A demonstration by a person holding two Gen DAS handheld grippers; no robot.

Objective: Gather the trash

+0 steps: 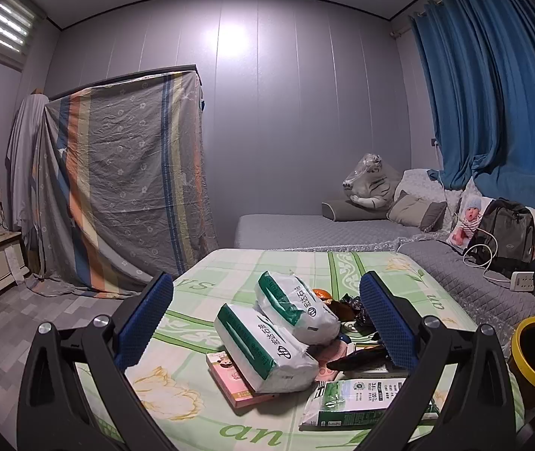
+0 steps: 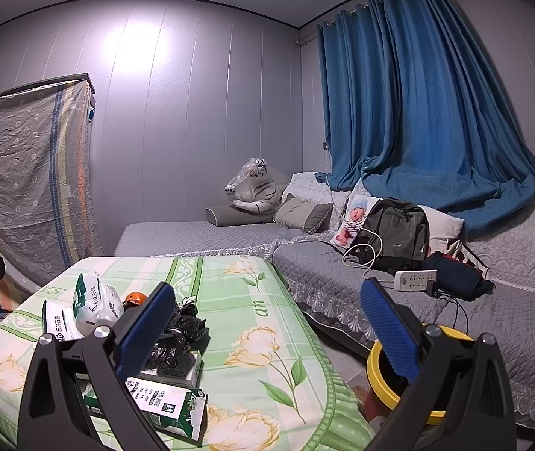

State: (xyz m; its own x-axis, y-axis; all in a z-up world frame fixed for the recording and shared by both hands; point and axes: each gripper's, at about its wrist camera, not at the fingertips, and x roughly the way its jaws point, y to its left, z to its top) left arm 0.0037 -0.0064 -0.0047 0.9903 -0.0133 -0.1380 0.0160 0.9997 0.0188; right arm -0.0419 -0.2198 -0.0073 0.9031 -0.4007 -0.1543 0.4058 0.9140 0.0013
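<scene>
Well, both grippers stand wide open, holding nothing — the left gripper (image 1: 266, 317) faces tissue packs (image 1: 267, 353) and wrappers (image 1: 350, 306) on the table (image 1: 199, 406), the right gripper (image 2: 267, 329) beside them near the bin (image 2: 378, 376).

Grey panelled walls (image 1: 286, 112), a light glare high up. Blue curtain (image 2: 417, 105) spills onto the grey bed (image 2: 192, 236); striped sheet (image 1: 124, 188) drapes furniture left.
</scene>
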